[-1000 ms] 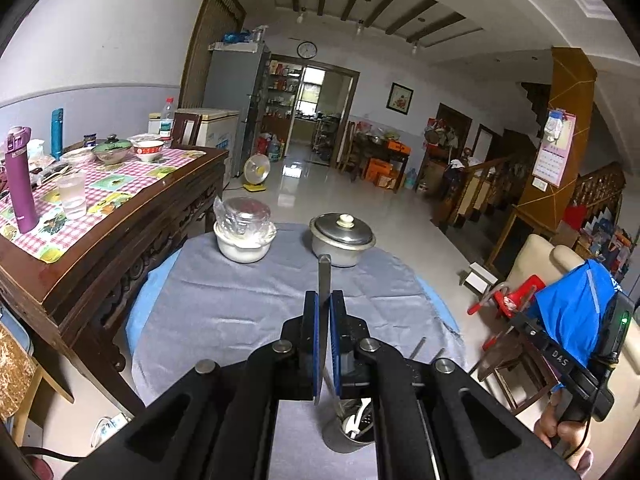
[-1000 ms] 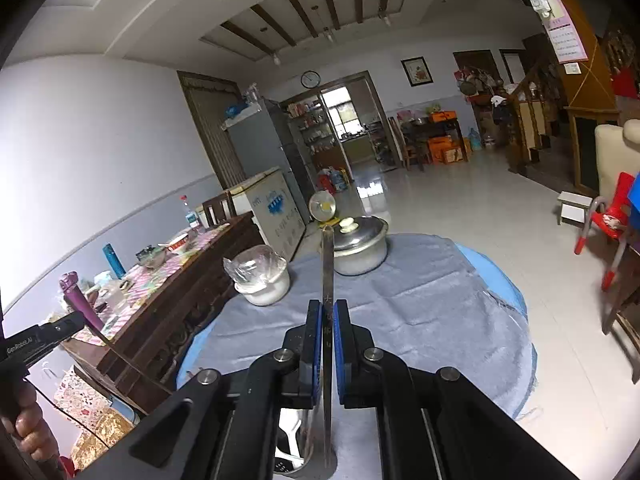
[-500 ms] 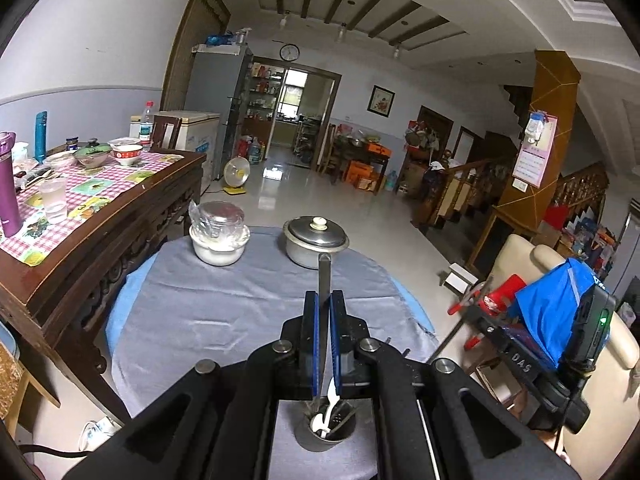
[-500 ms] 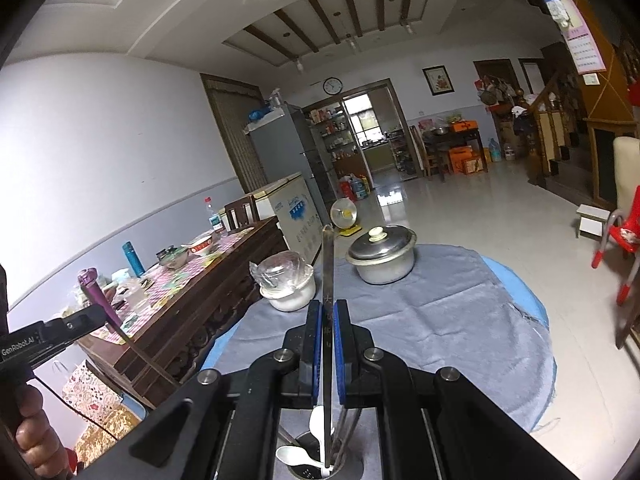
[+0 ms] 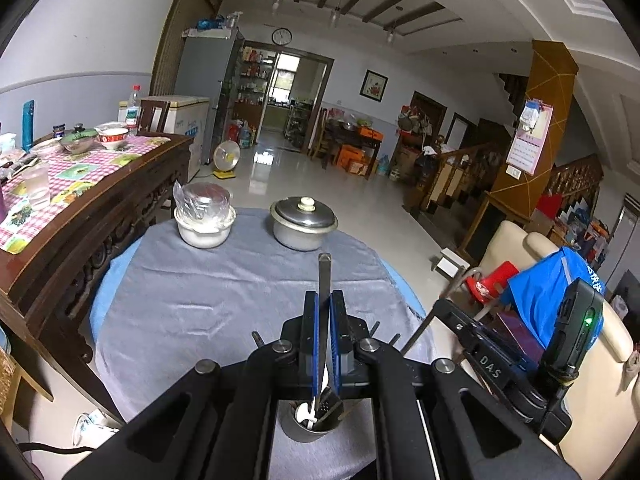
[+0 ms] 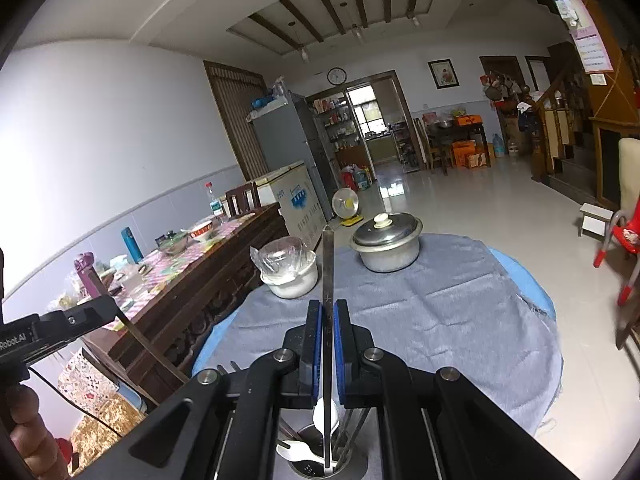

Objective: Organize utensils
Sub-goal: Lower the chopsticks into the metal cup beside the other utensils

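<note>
Both grippers have dropped closer over the holder [image 6: 320, 460]. Right gripper [image 6: 327, 344], fingers clamped on a flat upright utensil [image 6: 327, 272], tip inside the holder; left gripper [image 5: 322, 336] pinches a dark handle [image 5: 323, 276], the holder straight below.

Glossy tiled floor [image 5: 280, 176], beamed ceiling [image 6: 344, 4]

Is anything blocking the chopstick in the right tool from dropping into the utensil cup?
Nothing blocks it. The chopstick, clamped in the right tool, already reaches into the cup, beside the white spoons.
</note>
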`<control>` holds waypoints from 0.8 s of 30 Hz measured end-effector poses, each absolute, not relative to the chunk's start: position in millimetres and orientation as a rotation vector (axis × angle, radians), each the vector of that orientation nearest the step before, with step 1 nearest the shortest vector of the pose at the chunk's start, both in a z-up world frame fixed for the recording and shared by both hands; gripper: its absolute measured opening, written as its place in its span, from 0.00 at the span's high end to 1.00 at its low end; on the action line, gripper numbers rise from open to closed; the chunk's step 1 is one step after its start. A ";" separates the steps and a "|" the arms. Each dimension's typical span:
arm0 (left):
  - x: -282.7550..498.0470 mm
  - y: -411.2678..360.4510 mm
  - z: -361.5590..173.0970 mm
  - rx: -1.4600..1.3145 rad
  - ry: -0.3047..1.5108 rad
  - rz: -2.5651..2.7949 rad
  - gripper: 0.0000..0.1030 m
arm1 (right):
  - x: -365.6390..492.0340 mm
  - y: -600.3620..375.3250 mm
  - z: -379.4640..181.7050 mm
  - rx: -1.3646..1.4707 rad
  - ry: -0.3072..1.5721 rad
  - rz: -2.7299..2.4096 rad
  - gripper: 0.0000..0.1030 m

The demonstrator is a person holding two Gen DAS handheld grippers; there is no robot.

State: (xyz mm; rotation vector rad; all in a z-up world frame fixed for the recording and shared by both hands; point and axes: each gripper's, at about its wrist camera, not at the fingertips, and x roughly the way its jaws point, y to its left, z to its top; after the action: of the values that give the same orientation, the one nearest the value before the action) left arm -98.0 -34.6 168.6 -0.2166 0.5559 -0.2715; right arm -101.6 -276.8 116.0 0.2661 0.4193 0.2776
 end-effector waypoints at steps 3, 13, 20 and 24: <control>-95.4 -39.1 163.4 -0.212 0.573 -0.276 0.95 | -98.0 -276.1 110.9 0.269 0.433 0.276 0.94; -88.4 -46.6 153.1 -0.208 0.613 -0.279 0.95 | -91.2 -279.1 98.6 0.285 0.464 0.266 0.94; -80.3 -51.9 147.0 -0.200 0.636 -0.272 0.95 | -87.4 -277.7 93.6 0.288 0.475 0.271 0.94; -74.2 -55.8 139.9 -0.189 0.657 -0.258 0.95 | -84.7 -276.1 88.5 0.290 0.489 0.275 0.94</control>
State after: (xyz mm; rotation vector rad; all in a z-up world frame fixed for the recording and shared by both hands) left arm -74.2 -55.8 139.9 -0.1889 0.6572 -0.2576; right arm -84.7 -276.1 88.5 0.2899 0.4890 0.2746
